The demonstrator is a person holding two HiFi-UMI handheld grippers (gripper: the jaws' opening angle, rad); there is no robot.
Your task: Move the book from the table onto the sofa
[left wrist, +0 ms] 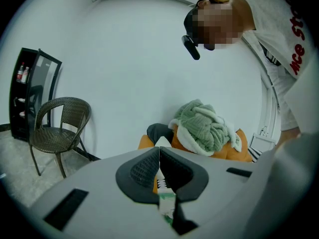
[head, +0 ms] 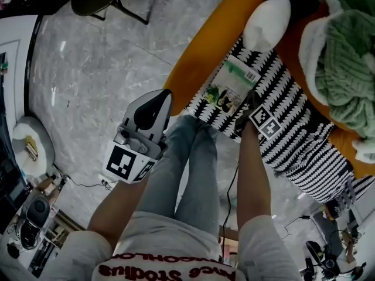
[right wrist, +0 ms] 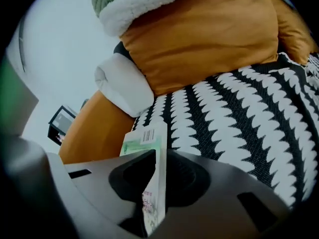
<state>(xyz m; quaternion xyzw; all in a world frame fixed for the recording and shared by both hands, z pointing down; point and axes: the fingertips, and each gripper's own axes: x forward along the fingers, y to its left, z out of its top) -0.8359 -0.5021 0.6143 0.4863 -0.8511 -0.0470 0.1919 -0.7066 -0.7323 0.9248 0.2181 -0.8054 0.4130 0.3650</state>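
Observation:
The book (head: 231, 86), green and white with a barcode, lies flat on the black-and-white patterned throw (head: 293, 116) that covers the orange sofa (head: 205, 45). My right gripper (head: 249, 101) is at the book's near right corner. In the right gripper view the book (right wrist: 147, 143) stands edge-on between the jaws of that gripper (right wrist: 160, 158); a dark gap shows beside one pad, so the jaws are open around it. My left gripper (head: 159, 101) is shut and empty, held above the person's left leg, short of the sofa (left wrist: 239, 151).
A white pillow (head: 266, 19) lies just past the book, with a green fleece blanket (head: 345, 63) on the sofa's right. A wicker chair (left wrist: 55, 128) and a dark shelf (left wrist: 27, 93) stand at the wall. A round white stool (head: 32, 145) and cabled equipment (head: 35, 215) sit on the floor to the left.

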